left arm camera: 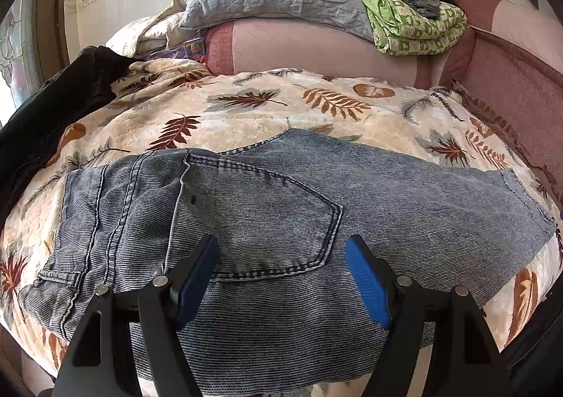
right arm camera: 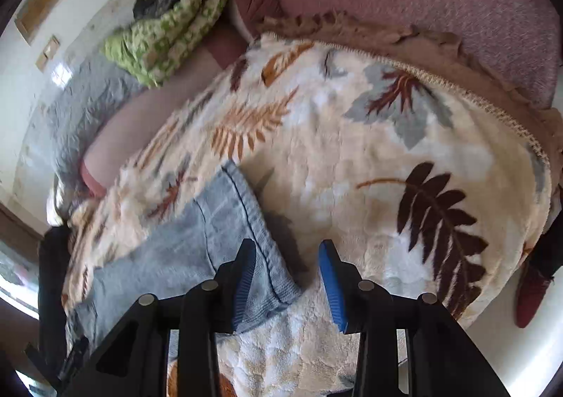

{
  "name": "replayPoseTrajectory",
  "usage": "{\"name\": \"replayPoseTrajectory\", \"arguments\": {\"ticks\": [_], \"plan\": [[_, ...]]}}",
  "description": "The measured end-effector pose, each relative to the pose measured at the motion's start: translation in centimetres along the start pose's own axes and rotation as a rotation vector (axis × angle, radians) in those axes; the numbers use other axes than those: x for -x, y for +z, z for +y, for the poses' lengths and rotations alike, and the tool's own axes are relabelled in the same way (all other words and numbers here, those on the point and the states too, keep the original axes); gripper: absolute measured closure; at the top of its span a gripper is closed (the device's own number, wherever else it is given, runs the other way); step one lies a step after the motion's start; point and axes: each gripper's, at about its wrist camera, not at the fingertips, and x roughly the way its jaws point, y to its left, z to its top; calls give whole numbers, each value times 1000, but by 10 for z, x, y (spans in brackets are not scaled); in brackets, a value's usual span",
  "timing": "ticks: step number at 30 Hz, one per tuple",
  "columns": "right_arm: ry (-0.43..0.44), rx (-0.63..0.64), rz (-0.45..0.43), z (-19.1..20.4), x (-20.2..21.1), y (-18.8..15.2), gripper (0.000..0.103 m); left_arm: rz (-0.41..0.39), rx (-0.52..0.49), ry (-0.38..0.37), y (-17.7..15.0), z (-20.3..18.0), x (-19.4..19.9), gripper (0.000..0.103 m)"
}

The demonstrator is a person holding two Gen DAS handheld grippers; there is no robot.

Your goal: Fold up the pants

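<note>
Jeans (left arm camera: 267,221) lie under the wide-open, empty left gripper (left arm camera: 281,245); right gripper (right arm camera: 286,256) part-open, gripping nothing.

Left tool (left arm camera: 281,249): two black arms with blue pads (left arm camera: 367,286), pointed forward and downward; jaws set wide apart, nothing pinched between them.

Right tool (right arm camera: 286,256): same build, black arms, blue pads (right arm camera: 332,288), angled downward and rolled to one side so the view tilts; jaws partly apart, pads gripping nothing. View slightly blurred.

No hand or sleeve visible in either view.
</note>
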Motion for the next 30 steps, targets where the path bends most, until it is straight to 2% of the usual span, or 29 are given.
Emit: {"name": "replayPoseTrajectory", "arguments": {"ticks": [1, 2, 4, 5, 6, 7, 8, 10, 16, 25, 26, 29, 30], "plan": [[57, 35, -20, 6, 6, -2, 60, 5, 1, 1, 0, 0, -1, 28], [123, 84, 0, 15, 6, -5, 58, 9, -1, 7, -1, -1, -3, 28], [220, 188, 106, 37, -7, -14, 48, 16, -15, 21, -1, -4, -6, 28], [233, 234, 193, 47, -21, -19, 41, 19, -25, 28, -2, -6, -7, 28], [192, 266, 286, 53, -38, -24, 29, 20, -34, 35, -2, -7, -7, 28], [124, 278, 363, 56, -54, -30, 29, 19, -40, 39, -2, -8, -7, 28], [97, 274, 409, 55, -66, -32, 28, 20, -40, 38, -2, -8, -6, 28], [89, 273, 369, 57, -64, -29, 29, 25, -33, 31, -3, -6, -6, 28], [108, 180, 359, 51, -63, -27, 27, 32, -33, 28, -2, -7, -7, 27], [141, 165, 349, 53, -58, -26, 22, 39, -23, 18, -1, -6, -7, 27], [156, 149, 323, 51, -54, -24, 22, 38, -24, 19, -2, -6, -7, 27], [231, 131, 159, 49, -24, -16, 22, 38, -24, 19, -2, -5, -7, 27], [261, 119, 142, 47, -19, -16, 20, 38, -25, 20, -2, -6, -7, 27]]}}
